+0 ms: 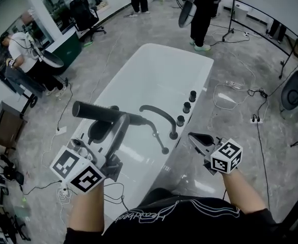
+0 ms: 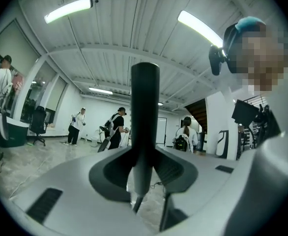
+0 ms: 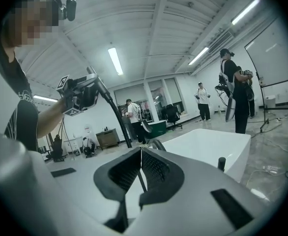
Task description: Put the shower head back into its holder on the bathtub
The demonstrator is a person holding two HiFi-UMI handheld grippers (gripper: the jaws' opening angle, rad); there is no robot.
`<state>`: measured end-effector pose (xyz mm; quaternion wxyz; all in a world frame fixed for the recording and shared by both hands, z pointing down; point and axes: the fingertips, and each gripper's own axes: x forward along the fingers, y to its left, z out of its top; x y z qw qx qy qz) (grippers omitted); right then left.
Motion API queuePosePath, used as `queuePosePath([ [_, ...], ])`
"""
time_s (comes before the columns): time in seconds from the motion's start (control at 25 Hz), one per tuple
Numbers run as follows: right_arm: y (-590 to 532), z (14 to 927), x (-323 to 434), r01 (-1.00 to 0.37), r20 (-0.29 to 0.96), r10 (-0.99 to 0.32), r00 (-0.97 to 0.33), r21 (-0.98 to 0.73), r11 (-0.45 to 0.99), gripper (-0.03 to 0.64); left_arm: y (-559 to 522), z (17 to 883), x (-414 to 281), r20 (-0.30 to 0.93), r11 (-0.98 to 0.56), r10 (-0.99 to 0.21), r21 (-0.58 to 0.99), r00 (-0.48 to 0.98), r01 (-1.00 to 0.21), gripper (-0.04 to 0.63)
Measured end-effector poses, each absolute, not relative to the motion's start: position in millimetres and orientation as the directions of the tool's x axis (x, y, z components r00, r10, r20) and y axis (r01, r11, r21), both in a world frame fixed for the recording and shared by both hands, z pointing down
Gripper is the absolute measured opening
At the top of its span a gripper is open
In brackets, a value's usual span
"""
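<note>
A black stick-shaped shower head (image 1: 90, 111) lies crosswise in my left gripper (image 1: 110, 115), whose jaws are shut on its handle above the near left rim of the white bathtub (image 1: 119, 70). Its dark hose (image 1: 119, 136) loops down from the handle towards me. In the left gripper view the shower head (image 2: 144, 112) stands upright between the jaws of the left gripper (image 2: 143, 178). My right gripper (image 1: 195, 138) is shut and empty beside the tub's right rim, near the black curved spout (image 1: 156, 111) and three black knobs (image 1: 186, 107). From the right gripper (image 3: 140, 168) I see the left gripper (image 3: 80, 95), the hose (image 3: 115, 117) and the tub (image 3: 208, 149). I cannot make out the holder.
Two people (image 1: 202, 14) stand beyond the tub's far end and another (image 1: 22, 50) sits at the left by a counter. An office chair (image 1: 85, 14) is behind. Cables (image 1: 230, 93) and a power strip (image 1: 256, 119) lie on the floor to the right, near a round device (image 1: 296, 90).
</note>
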<state>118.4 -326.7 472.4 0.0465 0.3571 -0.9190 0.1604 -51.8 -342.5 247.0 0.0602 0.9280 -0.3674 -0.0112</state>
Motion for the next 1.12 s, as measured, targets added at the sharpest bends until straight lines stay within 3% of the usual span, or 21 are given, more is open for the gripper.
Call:
queuePosePath([
  [0.52, -302.1, 498.9, 142.3, -0.715, 0.245, -0.673, -0.698, -0.294, 0.635, 0.012, -342.8, 372.1, -15.7, 0.229, -0.742, -0.616, 0.154, 0.754, -0.653, 0.133],
  [1.12, -260.2, 543.1, 159.3, -0.741, 0.330, -0.665, -0.670, -0.337, 0.580, 0.012, -343.4, 505.4, -0.3, 0.374, -0.698, -0.610, 0.164, 0.699, -0.697, 0.133],
])
